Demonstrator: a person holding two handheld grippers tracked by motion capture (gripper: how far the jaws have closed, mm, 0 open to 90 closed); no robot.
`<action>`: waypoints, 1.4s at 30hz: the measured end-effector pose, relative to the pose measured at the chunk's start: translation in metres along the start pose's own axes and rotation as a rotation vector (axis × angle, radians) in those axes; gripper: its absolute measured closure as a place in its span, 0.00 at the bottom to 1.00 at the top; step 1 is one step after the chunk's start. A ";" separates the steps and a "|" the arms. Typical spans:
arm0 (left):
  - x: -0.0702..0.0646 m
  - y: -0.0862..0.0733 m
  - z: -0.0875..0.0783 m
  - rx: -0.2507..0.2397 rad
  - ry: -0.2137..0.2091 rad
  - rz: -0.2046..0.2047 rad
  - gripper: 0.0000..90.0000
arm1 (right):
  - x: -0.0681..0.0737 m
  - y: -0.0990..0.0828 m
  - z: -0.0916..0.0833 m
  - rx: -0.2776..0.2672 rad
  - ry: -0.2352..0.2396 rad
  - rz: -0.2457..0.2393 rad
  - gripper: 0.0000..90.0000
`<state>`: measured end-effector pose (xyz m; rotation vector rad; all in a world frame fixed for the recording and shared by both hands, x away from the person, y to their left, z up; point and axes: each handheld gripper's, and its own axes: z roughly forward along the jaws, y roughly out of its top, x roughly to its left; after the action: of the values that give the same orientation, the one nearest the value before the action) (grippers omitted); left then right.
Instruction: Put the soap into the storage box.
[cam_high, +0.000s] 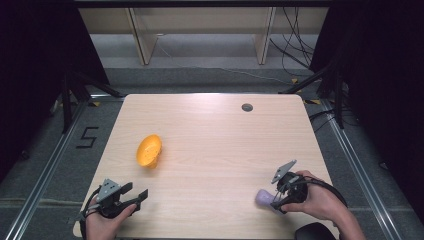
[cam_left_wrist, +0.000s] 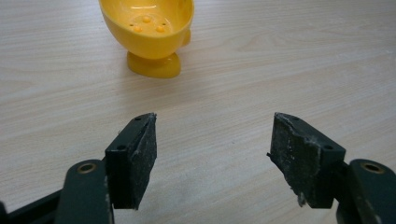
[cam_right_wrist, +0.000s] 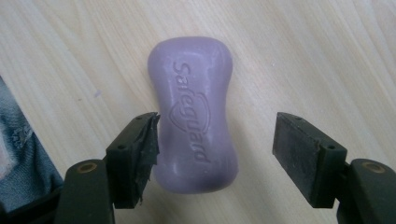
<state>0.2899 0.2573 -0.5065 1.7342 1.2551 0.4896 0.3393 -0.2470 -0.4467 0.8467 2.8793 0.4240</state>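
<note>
Lying flat on the wooden table (cam_high: 210, 130) near its front right corner, a purple bar of soap (cam_right_wrist: 194, 116) sat under the right gripper (cam_right_wrist: 215, 154), whose jaws stood spread wide to either side of the bar. In the right gripper view the soap's near end lay between the two black pads (cam_right_wrist: 294, 149); the left pad looked to be just beside or touching the bar's edge, though contact could not be told for sure, while the right pad stood clear of it with bare wood between. Raised lettering ran along the top face of the bar. A strip of blue denim (cam_right_wrist: 21, 158) showed at the left edge of that view, past the table's edge. From above, the right hand (cam_high: 320, 200) held its gripper low over the soap (cam_high: 263, 198), pointing toward the table's middle. The left gripper (cam_high: 137, 195) rested near the front left corner in the left hand (cam_high: 102, 222), its jaws also spread apart and holding nothing. Ahead of it, well apart, a yellow plastic dish (cam_left_wrist: 149, 28) on a short foot stood on the left half of the table, tilted so that its hollow with small bumps and holes faced the left gripper. A small round grey hole (cam_high: 247, 107) marked the table's far side.
</note>
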 end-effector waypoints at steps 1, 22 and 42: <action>0.000 0.000 0.000 0.005 0.002 0.003 0.34 | 0.001 0.001 -0.001 0.008 -0.004 -0.007 0.38; -0.003 -0.001 0.000 0.009 0.002 -0.011 0.34 | 0.002 0.028 0.015 0.247 0.039 -0.151 0.39; -0.003 -0.001 0.000 0.013 0.000 0.001 0.34 | 0.003 0.036 0.038 0.282 0.053 -0.170 0.50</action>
<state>0.2876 0.2545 -0.5066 1.7457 1.2597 0.4834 0.3622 -0.2073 -0.4723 0.6247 3.0750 0.0229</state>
